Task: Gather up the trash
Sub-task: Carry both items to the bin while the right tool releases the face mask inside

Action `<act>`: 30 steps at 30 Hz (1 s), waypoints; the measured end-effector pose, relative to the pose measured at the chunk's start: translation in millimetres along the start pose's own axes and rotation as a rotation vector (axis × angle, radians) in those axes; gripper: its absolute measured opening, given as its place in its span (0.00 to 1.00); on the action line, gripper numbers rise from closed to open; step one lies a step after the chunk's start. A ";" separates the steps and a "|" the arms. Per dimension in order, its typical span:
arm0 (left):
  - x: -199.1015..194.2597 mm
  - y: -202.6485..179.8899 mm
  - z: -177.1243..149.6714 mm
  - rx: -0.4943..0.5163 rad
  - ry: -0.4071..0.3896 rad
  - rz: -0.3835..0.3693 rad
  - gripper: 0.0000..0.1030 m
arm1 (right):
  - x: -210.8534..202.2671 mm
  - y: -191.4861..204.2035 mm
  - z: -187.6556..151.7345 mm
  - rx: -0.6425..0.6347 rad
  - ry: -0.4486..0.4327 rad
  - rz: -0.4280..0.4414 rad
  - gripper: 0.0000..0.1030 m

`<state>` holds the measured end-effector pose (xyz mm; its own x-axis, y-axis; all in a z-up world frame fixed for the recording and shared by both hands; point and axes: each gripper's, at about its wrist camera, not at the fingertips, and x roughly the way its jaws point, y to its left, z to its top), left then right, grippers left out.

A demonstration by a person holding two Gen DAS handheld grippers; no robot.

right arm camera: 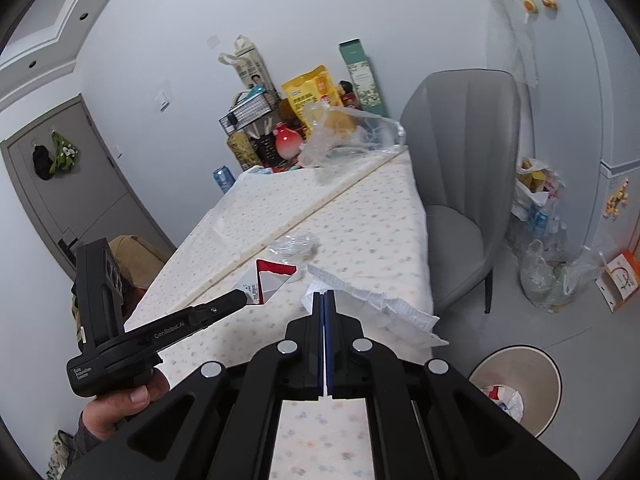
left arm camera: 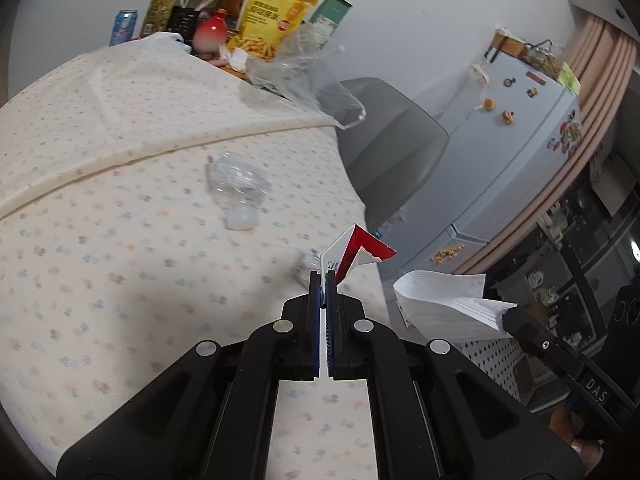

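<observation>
My left gripper is shut on a red and white cigarette pack and holds it above the table's near right edge; the pack also shows in the right wrist view. My right gripper is shut on a white face mask, which also shows in the left wrist view. A crushed clear plastic bottle lies on the floral tablecloth further in. A beige trash bin with trash inside stands on the floor at lower right.
A crumpled clear plastic bag, a yellow snack bag, a red-white vase and a blue can crowd the table's far end. A grey chair stands to the right. Trash bags lie by the fridge.
</observation>
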<state>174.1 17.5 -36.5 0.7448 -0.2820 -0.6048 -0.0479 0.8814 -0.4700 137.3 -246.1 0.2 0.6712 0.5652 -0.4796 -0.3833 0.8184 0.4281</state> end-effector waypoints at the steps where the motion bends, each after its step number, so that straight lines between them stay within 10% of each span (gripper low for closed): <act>1: 4.5 -7.3 -2.0 0.011 0.009 -0.008 0.03 | -3.4 -7.0 -1.4 0.011 -0.004 -0.009 0.01; 30: 157.5 -141.2 -61.1 0.176 0.263 -0.042 0.03 | -21.1 -215.7 -50.8 0.327 0.033 -0.210 0.01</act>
<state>257.5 -174.6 -104.7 0.5453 -0.3873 -0.7434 0.1120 0.9126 -0.3933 173.6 -429.3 -120.9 0.6909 0.3959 -0.6049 -0.0134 0.8436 0.5368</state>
